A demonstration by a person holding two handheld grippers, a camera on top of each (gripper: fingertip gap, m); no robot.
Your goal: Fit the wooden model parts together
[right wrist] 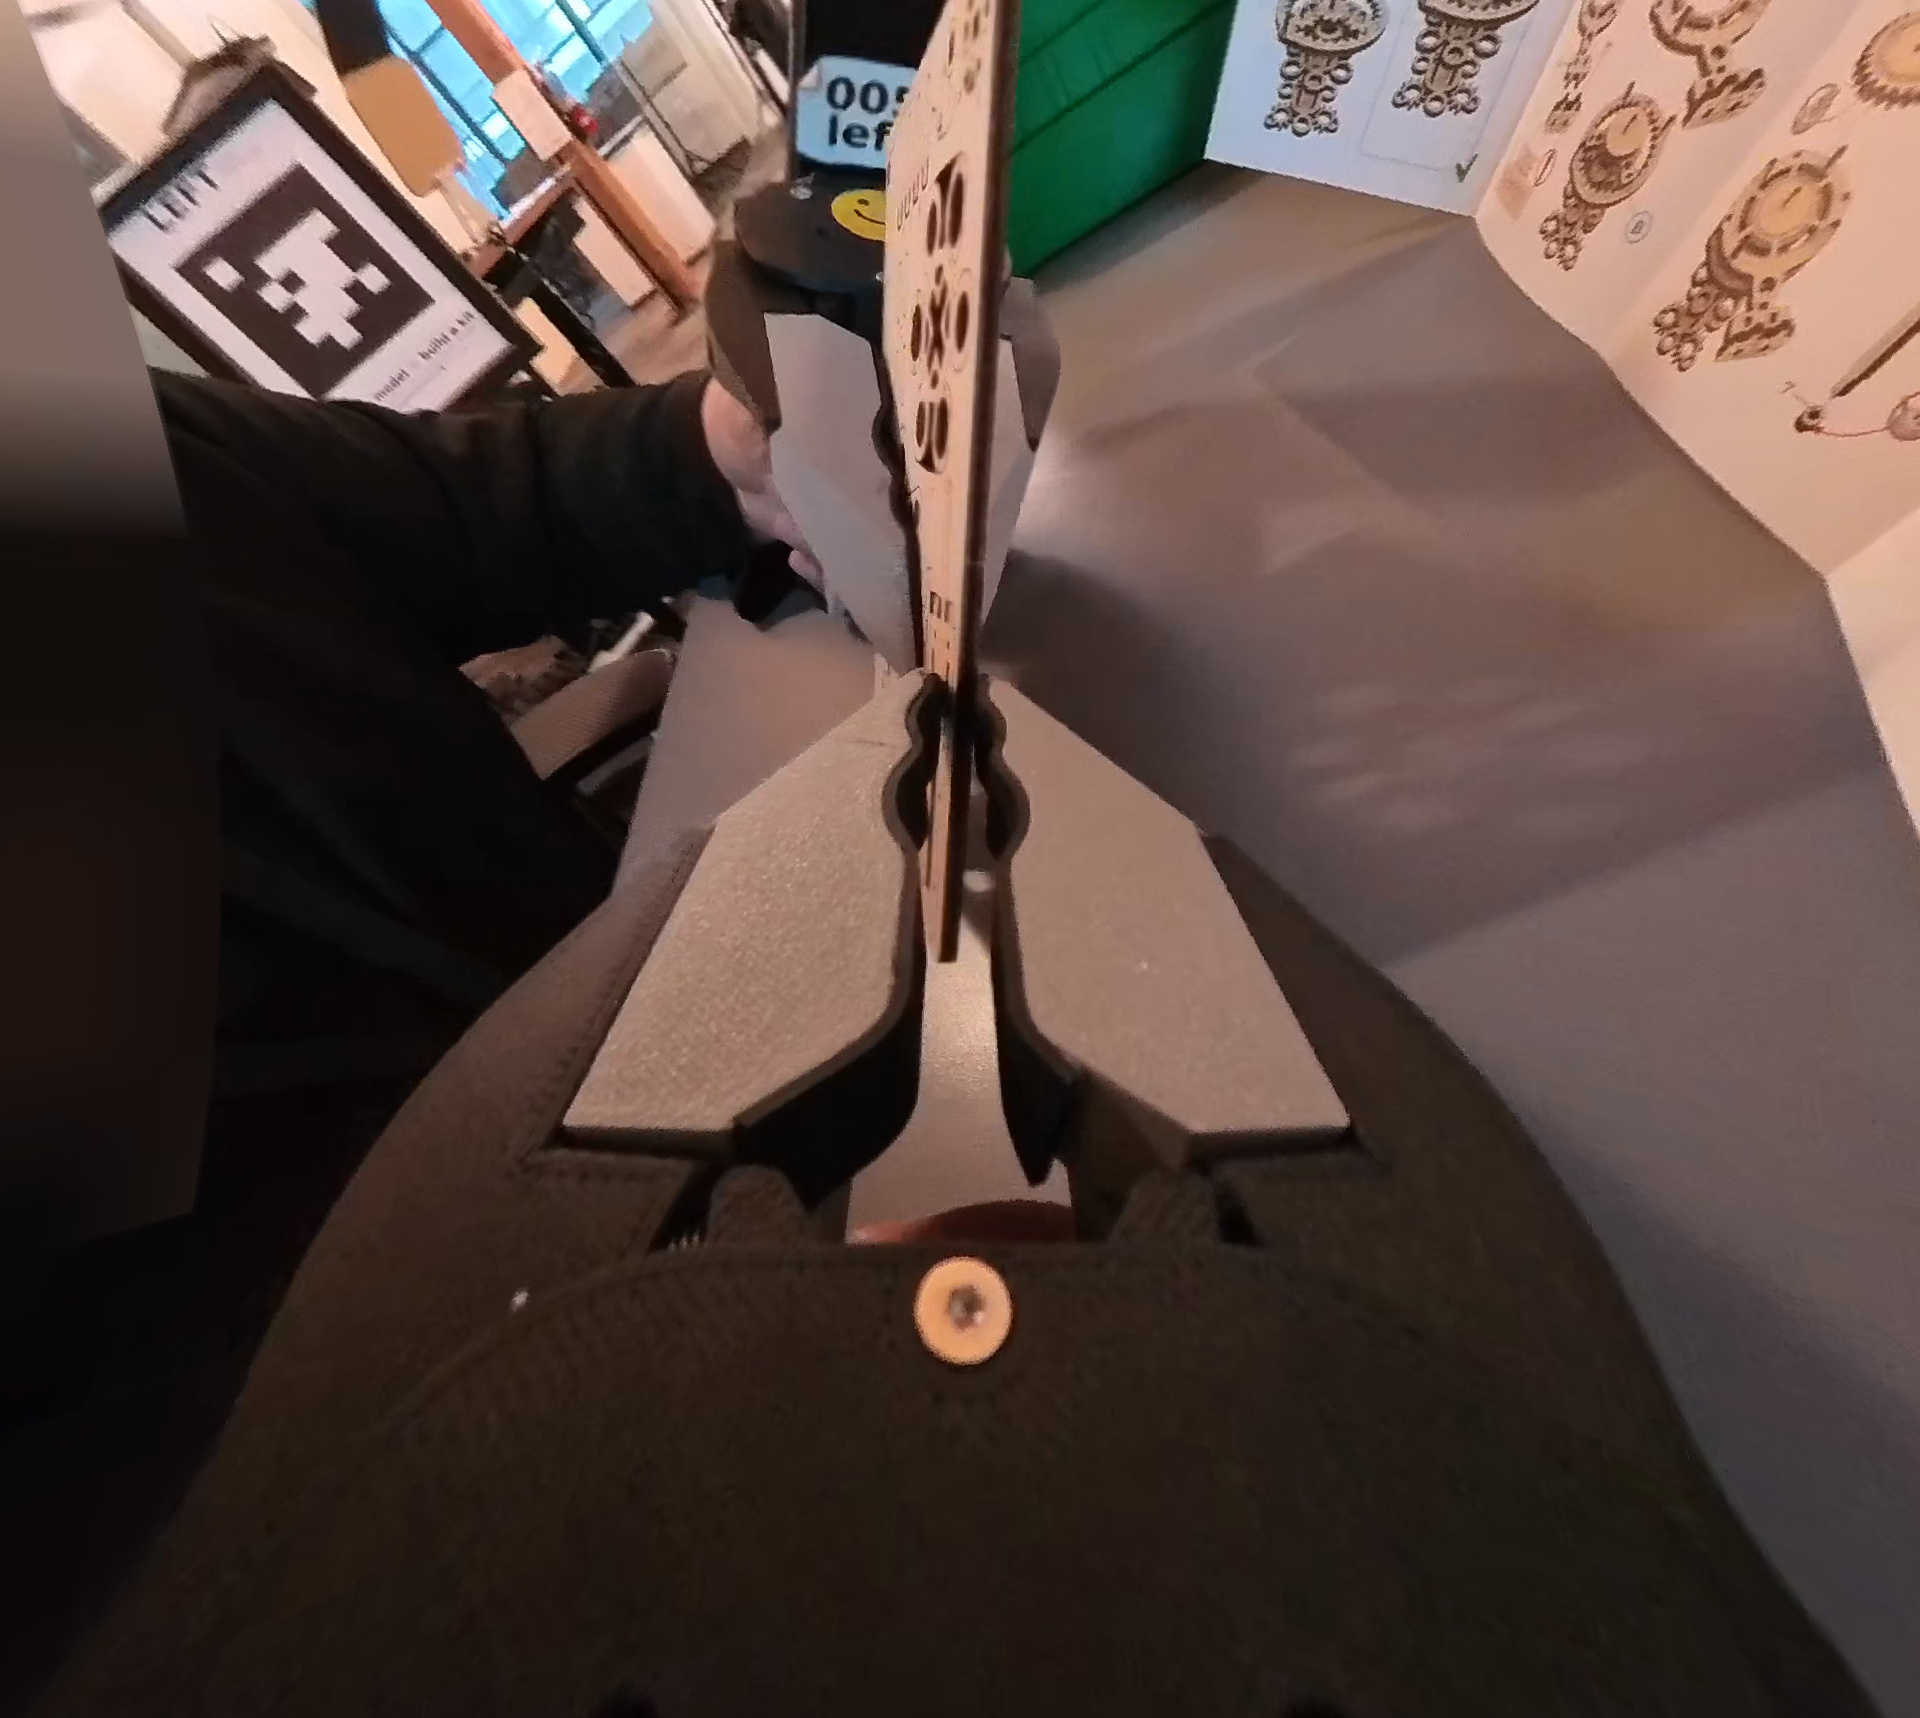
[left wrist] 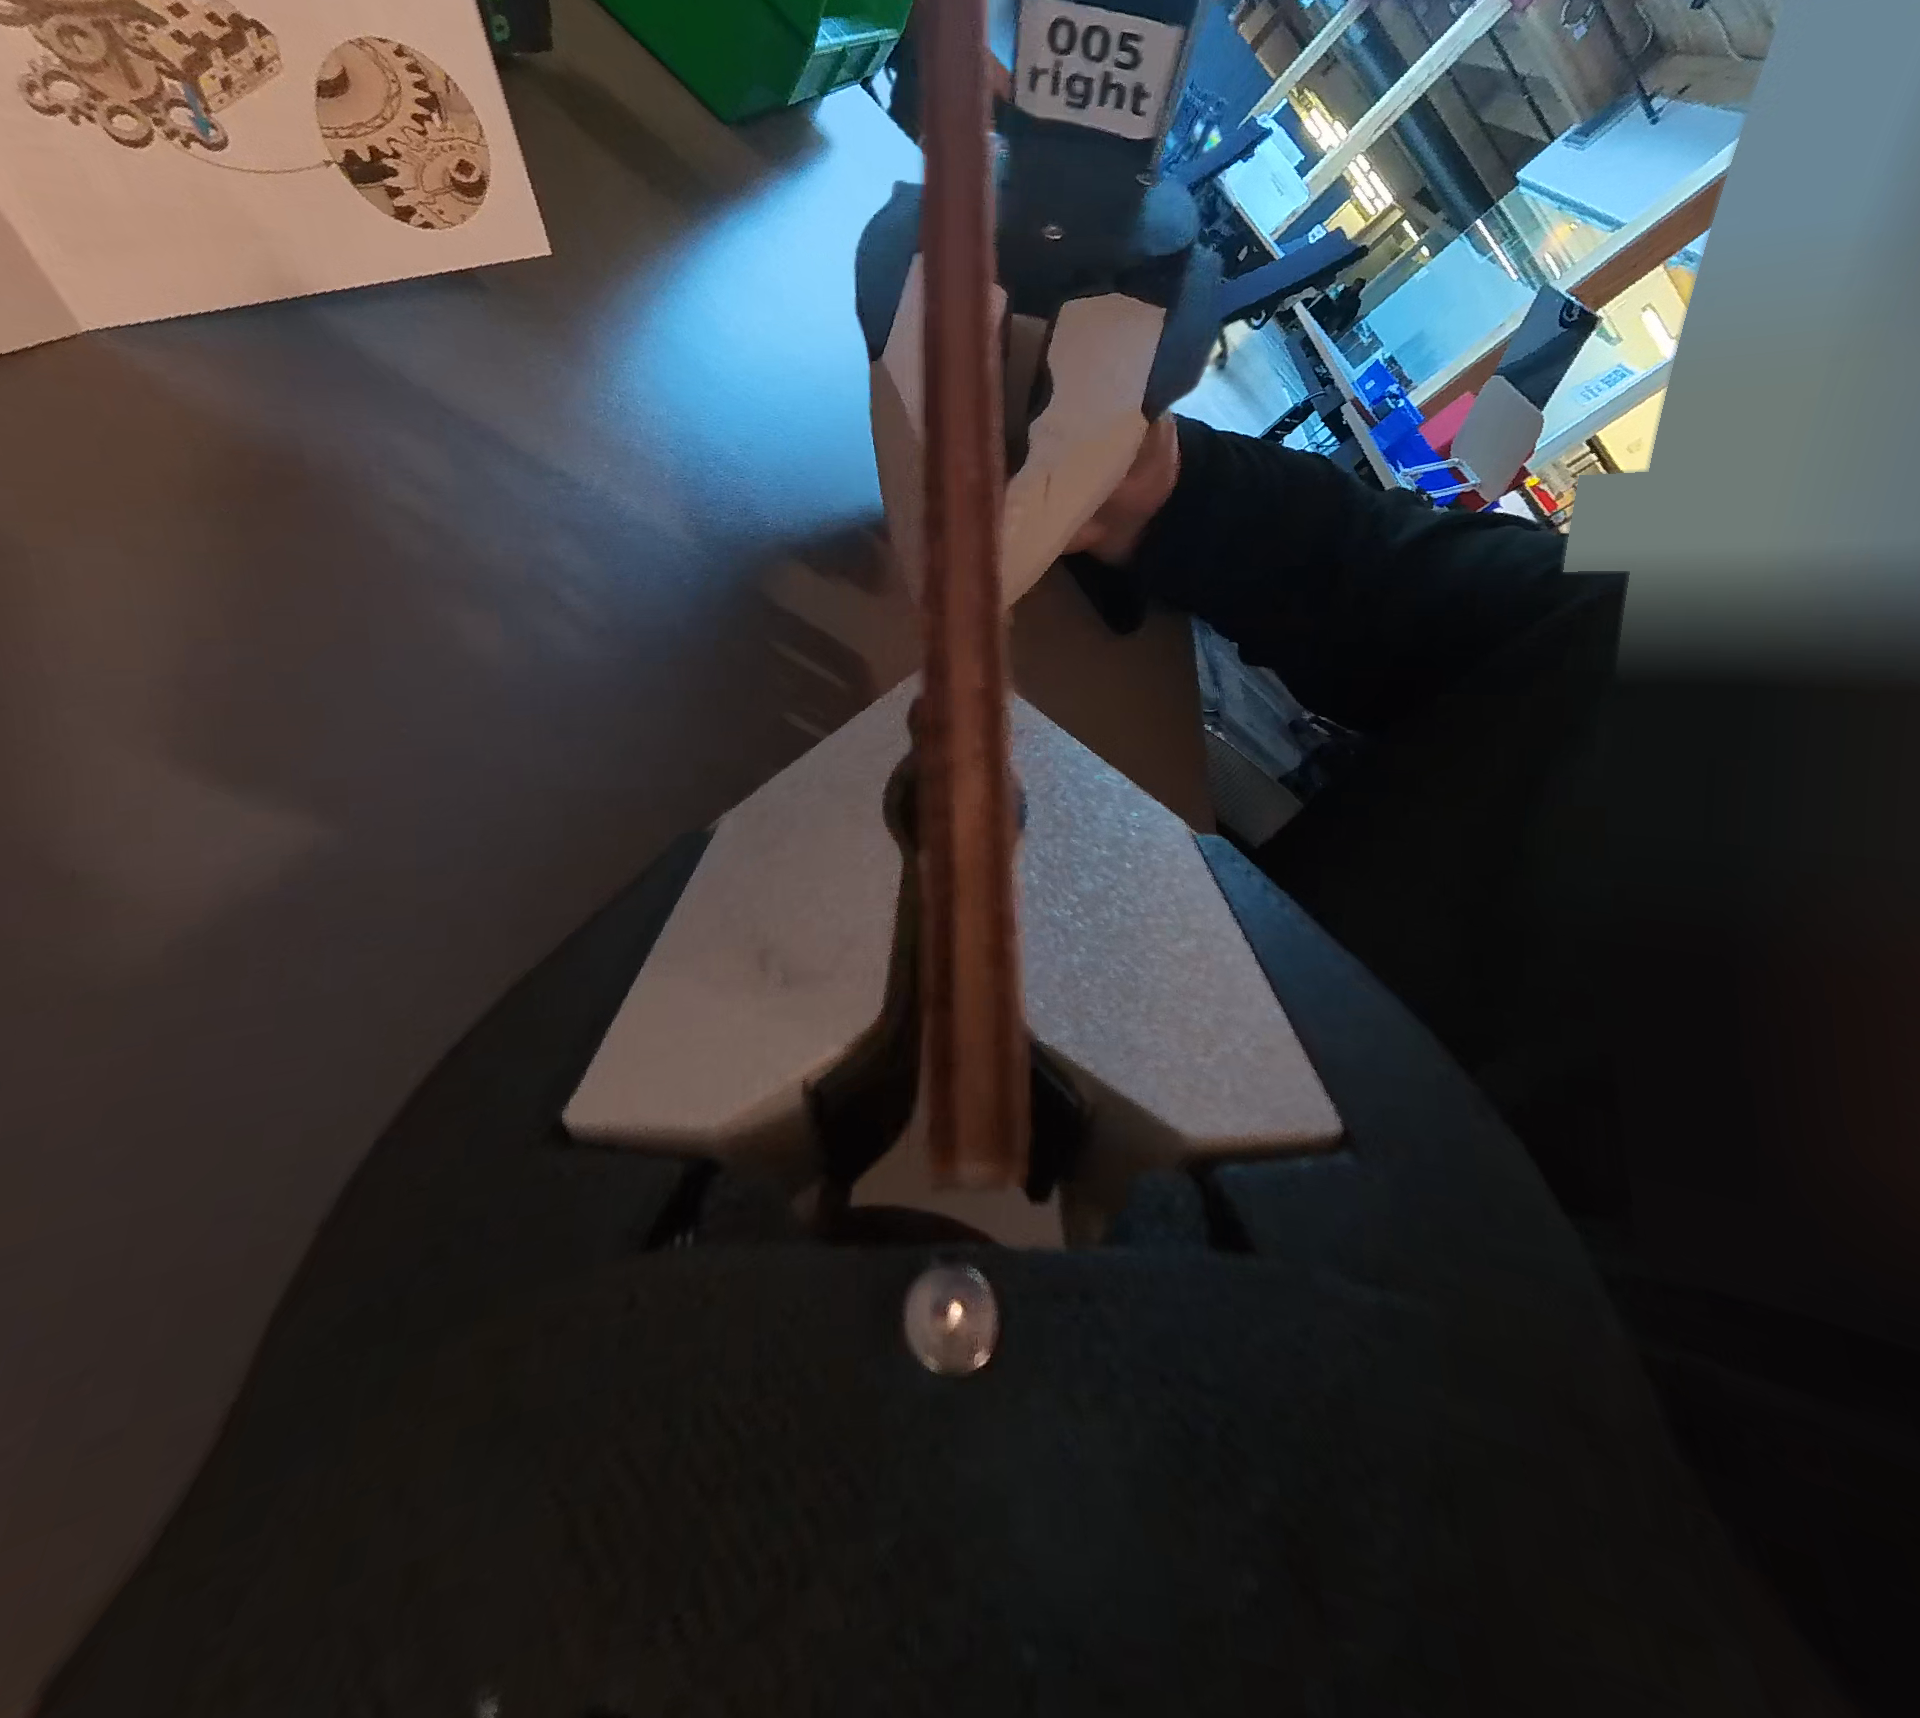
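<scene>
Plywood sheet (right wrist: 951,338) is pinched edge-on by my left gripper (left wrist: 961,795) and right gripper (right wrist: 956,733), both clamped near opposite ends. I should flex gently; the far part outlines seem blurred.

The right gripper (right wrist: 951,712) is closed on the near edge of a thin wooden sheet (right wrist: 951,338), which stands on edge and is pierced with round and oval cut-outs. The far end of the sheet sits between the fingers of the left gripper (right wrist: 904,463), held by a hand (right wrist: 753,473) in a dark sleeve (right wrist: 436,505). Below lies a grey table (right wrist: 1403,629). A green bin (right wrist: 1132,16) stands behind, with an unfolded instruction sheet (right wrist: 1662,110) to the right and a framed black-and-white marker (right wrist: 312,276) to the left.
</scene>
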